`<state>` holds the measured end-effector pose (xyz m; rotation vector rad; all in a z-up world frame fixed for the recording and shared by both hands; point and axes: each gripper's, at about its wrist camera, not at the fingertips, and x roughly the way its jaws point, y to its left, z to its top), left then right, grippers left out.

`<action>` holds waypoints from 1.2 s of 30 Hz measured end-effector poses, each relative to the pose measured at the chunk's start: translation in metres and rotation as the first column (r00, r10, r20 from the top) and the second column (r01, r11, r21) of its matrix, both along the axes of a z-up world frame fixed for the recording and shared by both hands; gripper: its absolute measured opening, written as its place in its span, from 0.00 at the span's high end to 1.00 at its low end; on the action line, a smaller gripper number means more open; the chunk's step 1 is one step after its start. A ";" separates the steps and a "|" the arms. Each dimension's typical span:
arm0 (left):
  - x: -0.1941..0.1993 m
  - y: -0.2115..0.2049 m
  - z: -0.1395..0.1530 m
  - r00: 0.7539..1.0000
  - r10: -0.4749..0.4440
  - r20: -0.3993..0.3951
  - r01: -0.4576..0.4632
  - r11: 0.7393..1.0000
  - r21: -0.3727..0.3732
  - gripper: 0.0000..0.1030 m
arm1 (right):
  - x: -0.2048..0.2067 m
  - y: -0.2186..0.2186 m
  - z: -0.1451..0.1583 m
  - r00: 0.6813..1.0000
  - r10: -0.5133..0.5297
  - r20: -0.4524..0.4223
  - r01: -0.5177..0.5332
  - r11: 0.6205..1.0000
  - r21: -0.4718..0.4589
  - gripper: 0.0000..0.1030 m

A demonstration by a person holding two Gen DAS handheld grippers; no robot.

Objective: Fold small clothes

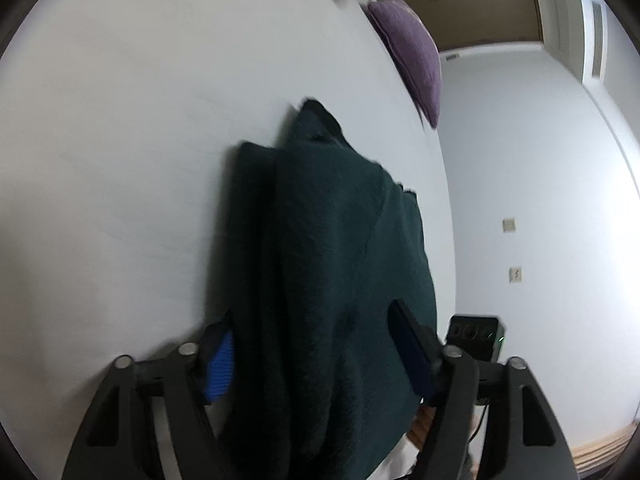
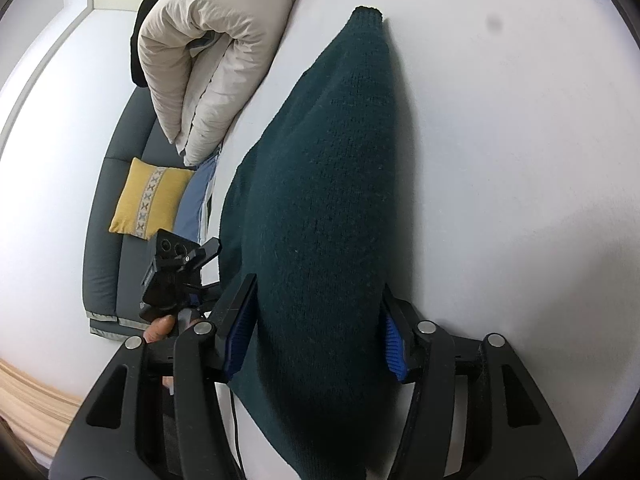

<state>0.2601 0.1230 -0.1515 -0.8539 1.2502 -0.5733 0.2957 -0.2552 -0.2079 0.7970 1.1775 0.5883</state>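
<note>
Sweater: dark green knit, we see it draped on the white bed, bunched between both sets of jaws.
Left gripper: we hold its jaws clamped on the sweater.
Right gripper: jaws likewise pinching the knit.

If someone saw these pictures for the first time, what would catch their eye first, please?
The dark green knitted garment dominates, lying bunched on the white surface and filling the gap in both the left claw and the right claw. Next come the puffy beige duvet at the far edge and the yellow cushion beyond.
</note>
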 end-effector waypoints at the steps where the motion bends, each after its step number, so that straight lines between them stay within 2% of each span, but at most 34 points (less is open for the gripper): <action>1: -0.002 0.000 -0.001 1.000 -0.012 -0.007 0.012 0.999 0.032 0.64 | 0.000 0.003 0.000 1.000 0.002 0.002 -0.002 1.000 -0.025 0.47; 4: -0.004 -0.002 -0.004 1.000 -0.003 -0.001 0.003 0.999 0.042 0.73 | 0.004 0.013 0.005 1.000 0.004 0.006 -0.003 0.994 -0.105 0.52; 6: -0.008 -0.003 0.000 1.000 0.006 0.010 -0.007 0.998 0.061 0.75 | 0.003 0.016 0.010 1.000 0.004 0.009 -0.003 0.990 -0.143 0.56; 9: -0.017 -0.008 0.019 0.999 0.001 0.047 -0.007 0.991 0.137 0.77 | -0.002 0.025 0.027 0.999 0.015 0.035 -0.006 0.976 -0.219 0.62; 12: -0.037 -0.017 0.044 0.996 -0.021 0.084 0.003 0.978 0.210 0.77 | -0.017 0.039 0.059 0.994 0.059 0.095 -0.025 0.946 -0.322 0.64; 15: -0.073 -0.028 0.068 0.990 -0.050 0.129 0.015 0.965 0.262 0.77 | -0.038 0.046 0.084 0.987 0.091 0.130 -0.039 0.933 -0.359 0.64; 20: -0.136 -0.039 0.087 0.983 -0.098 0.155 0.053 0.961 0.272 0.77 | -0.103 0.040 0.110 0.984 0.099 0.149 -0.044 0.941 -0.336 0.64; 25: -0.197 -0.055 0.090 0.974 -0.152 0.169 0.101 0.955 0.279 0.77 | -0.183 0.018 0.099 0.989 0.048 0.142 -0.013 0.972 -0.234 0.64; 27: -0.213 -0.064 0.082 0.972 -0.173 0.160 0.121 0.950 0.289 0.77 | -0.210 0.007 0.084 0.992 0.021 0.122 0.003 0.981 -0.196 0.64; 30: -0.227 -0.075 0.052 0.978 -0.181 0.104 0.142 0.941 0.306 0.76 | -0.236 -0.007 0.055 0.996 -0.002 0.084 0.017 0.983 -0.181 0.64; 31: -0.229 -0.075 0.039 0.983 -0.167 0.081 0.133 0.939 0.318 0.75 | -0.242 -0.013 0.036 0.999 -0.012 0.052 0.021 0.985 -0.171 0.64; 33: -0.229 -0.069 0.020 0.989 -0.133 0.063 0.111 0.956 0.270 0.73 | -0.248 -0.025 0.019 0.997 -0.051 0.063 0.056 0.995 -0.083 0.62; 35: -0.228 -0.059 0.013 0.994 -0.098 0.052 0.086 0.976 0.201 0.72 | -0.252 -0.023 0.018 0.994 -0.044 0.097 0.051 0.996 -0.078 0.62; 36: -0.229 -0.057 0.012 0.994 -0.097 0.052 0.085 0.977 0.195 0.71 | -0.251 -0.021 0.019 0.994 -0.044 0.101 0.052 0.995 -0.085 0.61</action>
